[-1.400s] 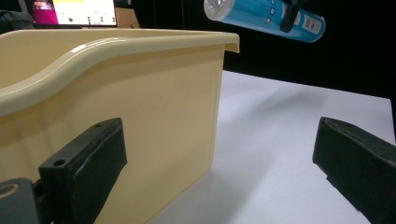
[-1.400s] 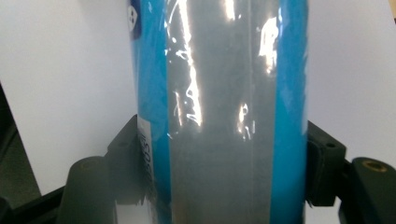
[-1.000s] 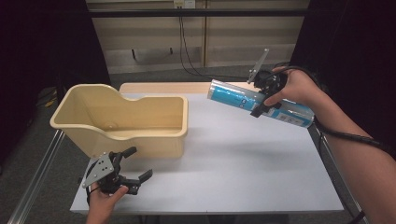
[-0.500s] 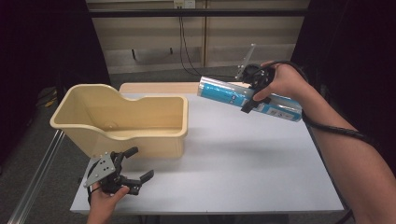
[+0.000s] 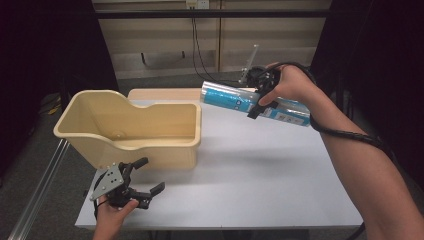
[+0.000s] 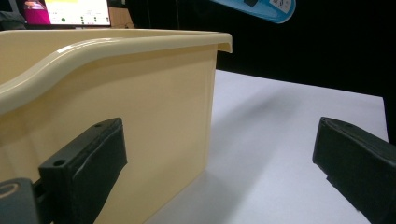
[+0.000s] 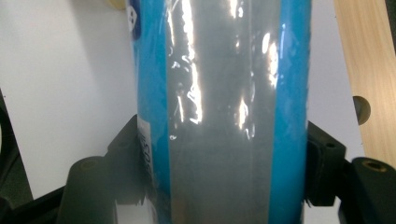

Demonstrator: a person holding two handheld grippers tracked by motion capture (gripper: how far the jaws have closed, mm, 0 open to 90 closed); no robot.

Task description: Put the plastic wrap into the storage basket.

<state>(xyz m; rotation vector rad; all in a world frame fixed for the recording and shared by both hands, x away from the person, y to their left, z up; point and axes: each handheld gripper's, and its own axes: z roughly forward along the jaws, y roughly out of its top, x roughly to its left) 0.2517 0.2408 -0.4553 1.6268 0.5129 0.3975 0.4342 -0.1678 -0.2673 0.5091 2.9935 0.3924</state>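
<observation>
Right gripper (image 5: 256, 95): clamping the long blue-and-silver foil-wrapped tube (image 5: 252, 102) mid-body, lifted above the white table's (image 5: 260, 170) far side.
Left gripper (image 5: 134, 185): resting wide apart, holding nothing, just beside the cream plastic bin (image 5: 131, 131).
Step, likely: carrying the tube toward the bin.
Technique: keeping it level, lowering lengthwise.
Edges: clearing the near-right rim first.
Room: open tabletop between tube and bin.

The left tool (image 5: 131, 186) rests at the near edge of the bench (image 5: 260, 180), its jaws spread wide. The cream bin (image 5: 150, 137) stands just beside it, blocking travel ahead and to that side. To its right, the bench surface lies bare. The right tool (image 5: 260, 92) is raised above the far edge, clamped across a blue tube (image 5: 235, 97) that hangs over open bench just beside the bin's rim.
</observation>
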